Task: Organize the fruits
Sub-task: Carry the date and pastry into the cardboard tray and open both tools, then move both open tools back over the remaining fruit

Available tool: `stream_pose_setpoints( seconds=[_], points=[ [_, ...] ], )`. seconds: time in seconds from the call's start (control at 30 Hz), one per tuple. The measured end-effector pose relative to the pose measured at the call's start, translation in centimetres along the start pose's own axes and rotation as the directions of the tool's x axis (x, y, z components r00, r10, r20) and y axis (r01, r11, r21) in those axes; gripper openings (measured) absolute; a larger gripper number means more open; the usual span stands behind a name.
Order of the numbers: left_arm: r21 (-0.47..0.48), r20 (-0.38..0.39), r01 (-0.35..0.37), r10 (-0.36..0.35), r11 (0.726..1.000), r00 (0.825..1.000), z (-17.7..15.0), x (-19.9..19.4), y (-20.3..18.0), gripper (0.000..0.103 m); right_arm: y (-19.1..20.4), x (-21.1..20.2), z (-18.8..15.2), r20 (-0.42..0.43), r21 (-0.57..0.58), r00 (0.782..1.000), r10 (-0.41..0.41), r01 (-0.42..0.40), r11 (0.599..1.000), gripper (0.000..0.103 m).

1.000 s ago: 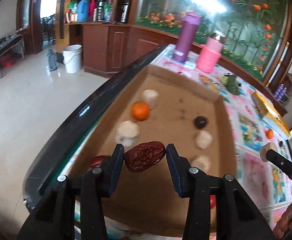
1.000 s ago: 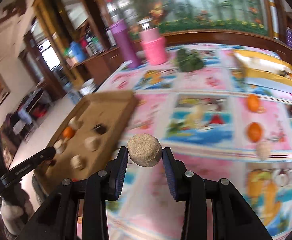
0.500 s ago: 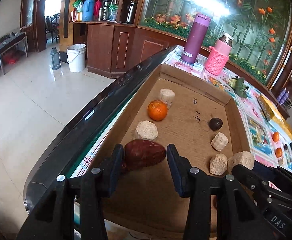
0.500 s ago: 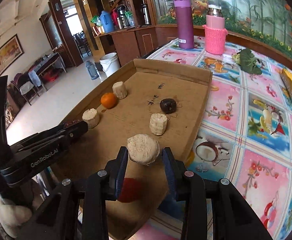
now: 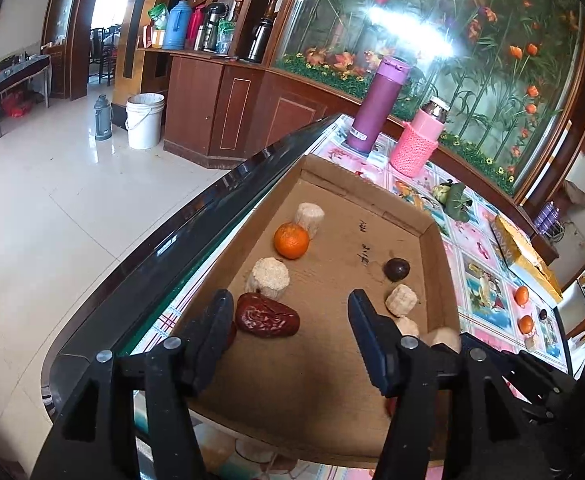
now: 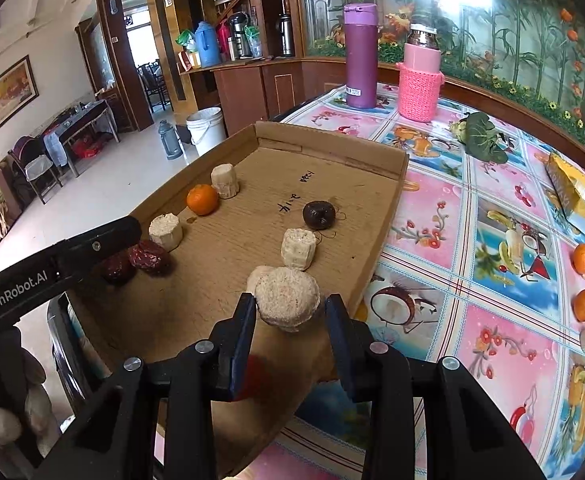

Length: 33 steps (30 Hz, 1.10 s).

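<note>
My left tongs [image 5: 288,316] over the near end of the cardboard tray [image 5: 376,196]: jaws opening, and the red date [image 5: 267,315] lies on the tray floor just beside the left finger, clear of the right one. The left view shows that gap. The right view shows only one left finger [image 6: 104,240] from the side, above the date [image 6: 148,257], with a second dark red fruit [image 6: 117,268] just beside it; the left view shows only a sliver of that fruit.

My right tongs [image 6: 290,309] are narrow, clamped on a beige cake [image 6: 287,295] at the tray's near right edge. The left view shows only its top [image 5: 444,339].

Inside the tray: mandarin [image 6: 202,199], dark round fruit [image 6: 318,214], more beige cakes. Beyond the tray's right side, on the patterned tablecloth [image 6: 432,208], two mandarins [image 6: 582,258] lie well apart from the tray.
</note>
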<state>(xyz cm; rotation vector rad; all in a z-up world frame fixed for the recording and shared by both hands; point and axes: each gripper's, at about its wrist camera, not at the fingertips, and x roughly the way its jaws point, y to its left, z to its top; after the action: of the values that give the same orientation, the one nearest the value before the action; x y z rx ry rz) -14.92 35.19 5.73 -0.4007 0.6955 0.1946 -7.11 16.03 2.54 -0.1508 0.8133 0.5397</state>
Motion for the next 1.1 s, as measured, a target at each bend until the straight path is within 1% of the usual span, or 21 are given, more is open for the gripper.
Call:
stream_pose_setpoints(
  seconds=[0.03,0.1,0.17,0.23,0.3,0.37,0.43,0.47,0.53,0.6,0.77,0.93,1.1],
  points=[
    [0.003,0.002,0.001,-0.001,1.0,1.0,0.0,-0.2,-0.1,0.059,0.0,-0.3,0.0,0.008,-0.002,1.0,-0.001,0.001,1.0,0.041],
    [0.01,0.008,-0.002,0.002,1.0,1.0,0.0,-0.7,-0.4,0.059,0.0,-0.9,-0.1,0.024,0.002,1.0,0.004,-0.004,1.0,0.051],
    [0.018,0.013,-0.004,0.004,1.0,1.0,0.0,-1.1,-0.7,0.059,-0.1,-1.5,-0.1,0.04,0.009,0.999,0.007,-0.008,1.0,0.054],
    [0.034,0.025,-0.008,0.007,0.999,1.0,-0.1,-1.8,-1.3,0.06,-0.4,-2.4,-0.2,0.058,0.022,0.998,0.008,-0.01,1.0,0.054],
    [0.056,0.035,-0.011,0.009,0.998,0.999,-0.2,-2.6,-2.1,0.06,-1.0,-3.3,-0.4,0.074,0.046,0.997,0.009,-0.013,0.999,0.059],
    [0.087,0.052,-0.019,0.014,0.996,0.999,-0.5,-3.3,-3.1,0.062,-2.1,-4.3,-0.8,0.091,0.092,0.996,0.006,-0.014,0.996,0.062],
    [0.124,0.076,-0.035,0.026,0.992,0.997,-0.8,-4.0,-4.4,0.072,-3.4,-5.6,-1.5,0.111,0.153,0.994,0.001,-0.018,0.988,0.063],
    [0.149,0.093,-0.05,0.037,0.988,0.995,-1.2,-4.4,-5.3,0.074,-4.1,-6.2,-2.0,0.12,0.186,0.993,-0.005,-0.018,0.982,0.064],
    [0.189,0.121,-0.077,0.055,0.979,0.991,-1.7,-5.1,-6.8,0.082,-5.3,-7.3,-3.0,0.137,0.237,0.99,-0.024,-0.01,0.971,0.066],
    [0.231,0.143,-0.101,0.069,0.968,0.987,-2.2,-5.6,-8.4,0.086,-6.5,-8.2,-3.9,0.152,0.285,0.987,-0.049,0.004,0.959,0.069],
    [0.321,0.154,-0.1,0.053,0.942,0.987,-3.5,-6.4,-11.6,0.086,-9.0,-9.9,-6.1,0.172,0.376,0.982,-0.082,0.011,0.926,0.071],
    [0.399,0.184,-0.129,0.058,0.908,0.981,-4.9,-7.2,-14.3,0.086,-10.3,-10.9,-7.3,0.181,0.407,0.979,-0.093,0.011,0.913,0.073],
    [0.433,0.202,-0.148,0.065,0.889,0.977,-5.6,-7.8,-15.5,0.086,-11.0,-11.8,-8.2,0.191,0.428,0.977,-0.095,0.004,0.904,0.074]
  ],
)
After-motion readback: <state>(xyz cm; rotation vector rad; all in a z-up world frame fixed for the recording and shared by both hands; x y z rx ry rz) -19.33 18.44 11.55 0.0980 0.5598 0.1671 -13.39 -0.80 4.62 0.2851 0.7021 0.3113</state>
